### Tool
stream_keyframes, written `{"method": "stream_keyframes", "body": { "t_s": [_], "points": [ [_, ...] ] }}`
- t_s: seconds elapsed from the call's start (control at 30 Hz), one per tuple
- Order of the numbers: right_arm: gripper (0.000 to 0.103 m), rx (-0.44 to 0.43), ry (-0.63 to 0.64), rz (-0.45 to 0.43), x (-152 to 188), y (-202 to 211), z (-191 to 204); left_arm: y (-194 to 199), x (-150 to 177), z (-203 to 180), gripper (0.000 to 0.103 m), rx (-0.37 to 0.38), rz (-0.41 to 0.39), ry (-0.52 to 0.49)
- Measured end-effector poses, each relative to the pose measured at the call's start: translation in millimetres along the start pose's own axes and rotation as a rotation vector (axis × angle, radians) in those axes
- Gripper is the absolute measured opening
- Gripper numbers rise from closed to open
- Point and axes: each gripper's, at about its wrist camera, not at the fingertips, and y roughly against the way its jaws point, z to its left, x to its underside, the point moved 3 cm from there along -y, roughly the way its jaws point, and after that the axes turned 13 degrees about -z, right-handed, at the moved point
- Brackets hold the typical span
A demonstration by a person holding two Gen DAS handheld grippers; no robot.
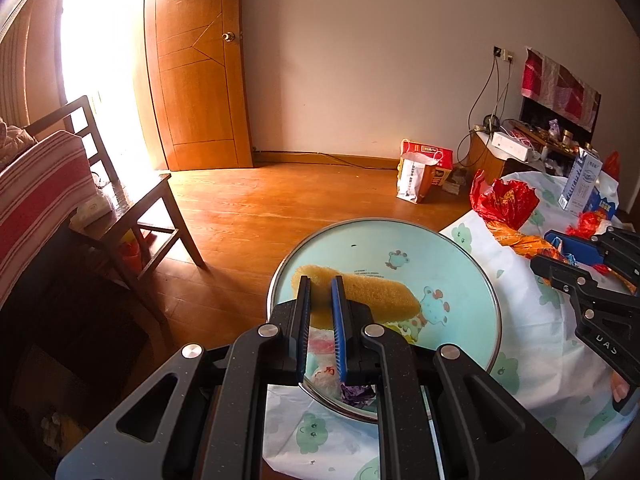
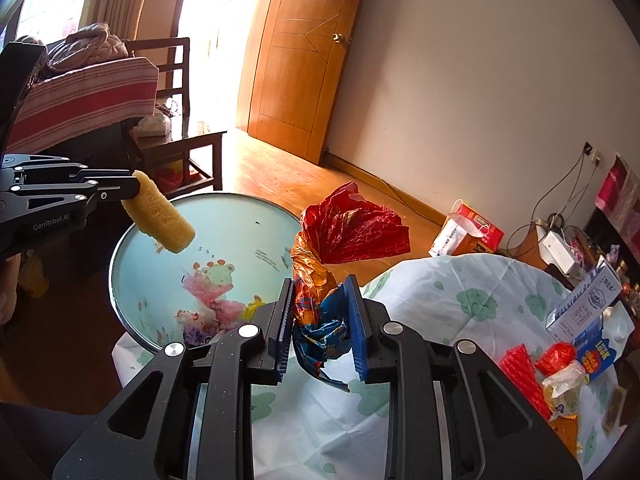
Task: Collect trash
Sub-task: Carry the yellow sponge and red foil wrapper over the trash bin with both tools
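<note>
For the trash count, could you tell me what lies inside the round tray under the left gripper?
Inside the round tray lie pink crumpled wrappers and a purple wrapper. The held yellow sponge and right gripper cover part of its floor.

Right tool clamps a crumpled foil wrapper; left tool holds a yellow sponge.

A lived-in room of a home is shown. A wooden door and wood floor are seen, with a dark chair beside a striped blanket. A table is covered by a cloth printed with cartoons, and shopping bags are stood by the wall.
</note>
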Motion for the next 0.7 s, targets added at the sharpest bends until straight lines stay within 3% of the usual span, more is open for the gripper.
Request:
{"method": "stream_keyframes", "body": {
  "t_s": [0.7],
  "points": [
    [0.026,-0.034,0.041,-0.005,-6,-8,18,-3,1,7,0.01,-0.018,0.008,0.017]
  ]
}}
